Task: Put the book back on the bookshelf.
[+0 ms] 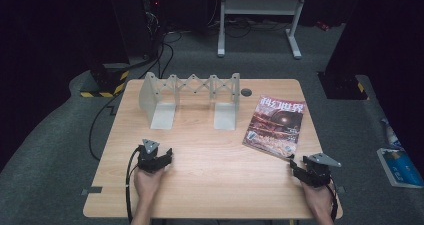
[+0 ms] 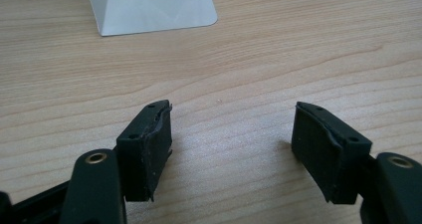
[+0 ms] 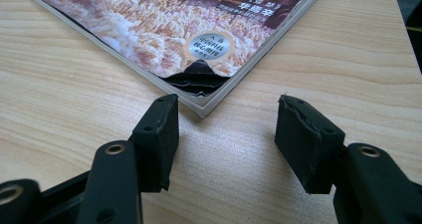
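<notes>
The right black two-jaw gripper [image 1: 300,169] sits at the near right edge of the light wooden table [image 1: 215,185], and its jaws stand open with nothing between them. The flat paper magazine with a shiny red and gold cover [image 1: 275,125] lies just past it, on the right side of the table, and its near corner [image 3: 203,109] points into the gap in front of the jaws. That corner looks torn and bent. The left black two-jaw gripper [image 1: 156,157] rests on the near left side, its jaws open too, over bare wood. There is lots of open room in the middle. A grey metal bookend rack with a zigzag bar [image 1: 192,97] stands at the far side, well apart from both grippers.
</notes>
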Available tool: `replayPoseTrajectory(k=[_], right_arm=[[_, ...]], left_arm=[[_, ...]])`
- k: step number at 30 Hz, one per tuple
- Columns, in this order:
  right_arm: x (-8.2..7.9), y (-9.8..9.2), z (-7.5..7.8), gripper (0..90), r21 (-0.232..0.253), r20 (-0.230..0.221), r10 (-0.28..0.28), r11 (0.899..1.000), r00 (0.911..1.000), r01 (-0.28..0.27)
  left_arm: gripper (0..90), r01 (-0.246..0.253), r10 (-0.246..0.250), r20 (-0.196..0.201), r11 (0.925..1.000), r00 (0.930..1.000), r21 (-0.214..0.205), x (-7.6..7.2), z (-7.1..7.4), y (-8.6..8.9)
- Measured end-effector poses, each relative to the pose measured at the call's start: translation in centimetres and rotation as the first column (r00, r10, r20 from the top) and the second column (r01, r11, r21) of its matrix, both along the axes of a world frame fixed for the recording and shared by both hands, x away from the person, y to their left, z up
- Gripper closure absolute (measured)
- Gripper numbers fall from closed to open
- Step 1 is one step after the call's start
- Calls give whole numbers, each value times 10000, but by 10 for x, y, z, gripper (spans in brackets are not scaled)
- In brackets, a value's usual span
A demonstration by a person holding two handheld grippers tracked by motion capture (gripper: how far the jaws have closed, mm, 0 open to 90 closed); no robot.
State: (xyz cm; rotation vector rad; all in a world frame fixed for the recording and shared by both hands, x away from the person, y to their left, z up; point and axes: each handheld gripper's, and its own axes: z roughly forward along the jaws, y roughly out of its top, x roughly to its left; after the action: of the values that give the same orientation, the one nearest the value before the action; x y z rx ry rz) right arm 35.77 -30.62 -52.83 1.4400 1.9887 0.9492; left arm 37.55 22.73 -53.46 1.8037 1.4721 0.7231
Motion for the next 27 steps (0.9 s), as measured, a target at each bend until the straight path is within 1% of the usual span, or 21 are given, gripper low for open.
replayPoseTrajectory(k=[1, 2, 4, 7, 9, 11, 12, 14, 15, 16, 18, 22, 23, 24, 25, 26, 27], right_arm=[[0, 0, 0, 425, -32, 33, 70, 10000, 10000, -70], [0, 0, 1, 427, 56, 39, 89, 9999, 10000, -90], [-1, 0, 1, 435, 69, 53, 81, 9999, 10000, -81], [-2, 0, 1, 450, 72, 246, 61, 10000, 9997, -63], [-3, 1, 2, 440, 111, 297, 266, 9996, 9992, -270], [-4, 2, 3, 438, 185, 303, 270, 9994, 9992, -276], [-4, 2, 4, 431, 303, 436, 325, 9990, 9985, -338], [-4, 1, 4, 429, 362, 474, 328, 9988, 9983, -345], [-5, 0, 5, 426, 569, 564, 279, 9979, 9980, -311], [-5, 0, 5, 426, 569, 564, 279, 9979, 9980, -311], [-4, -1, 5, 424, 819, 559, 217, 9963, 9982, -263], [0, 2, 5, 420, 744, 391, 256, 9968, 9989, -285], [1, 6, 5, 419, 609, 449, 261, 9977, 9986, -288], [1, 6, 5, 419, 609, 449, 261, 9977, 9986, -288], [2, 7, 7, 414, 678, 602, 196, 9974, 9980, -237], [2, 7, 7, 414, 678, 602, 196, 9974, 9980, -237], [4, 7, 10, 405, 753, 714, 120, 9970, 9974, -174]], left_arm=[[322, -1, 1, 1, 10000, 10000, -14, 0, 0, 0], [322, 5, -5, 8, 10000, 10000, -48, 0, 0, 0], [322, 8, -8, 8, 10000, 10000, -79, 0, 0, 0], [322, 13, -13, 12, 9999, 10000, -141, 1, 0, 1], [321, 27, -26, 9, 9999, 10000, -111, 0, 0, 1], [321, 26, -26, 11, 9999, 10000, -111, 0, 0, 1], [322, 27, -27, 6, 9999, 10000, -120, 0, 0, 1], [322, 24, -24, 9, 9999, 10000, -113, 1, 0, 1], [323, 17, -17, 11, 10000, 10000, -98, 0, 0, 1], [323, 17, -17, 11, 10000, 10000, -98, 0, 0, 1], [323, 11, -11, 12, 10000, 10000, -93, 0, 0, 1], [323, 50, -50, 4, 10000, 10000, 25, 0, 0, 0], [322, 73, -73, 0, 9999, 10000, 76, 0, 0, 0], [322, 73, -73, 0, 9999, 10000, 76, 0, 0, 0], [322, 91, -90, -18, 9999, 10000, 90, 0, 0, 0], [322, 85, -85, -10, 9999, 10000, 88, 0, 0, 0], [321, 93, -93, -20, 9999, 10000, 98, 0, 0, 0]])
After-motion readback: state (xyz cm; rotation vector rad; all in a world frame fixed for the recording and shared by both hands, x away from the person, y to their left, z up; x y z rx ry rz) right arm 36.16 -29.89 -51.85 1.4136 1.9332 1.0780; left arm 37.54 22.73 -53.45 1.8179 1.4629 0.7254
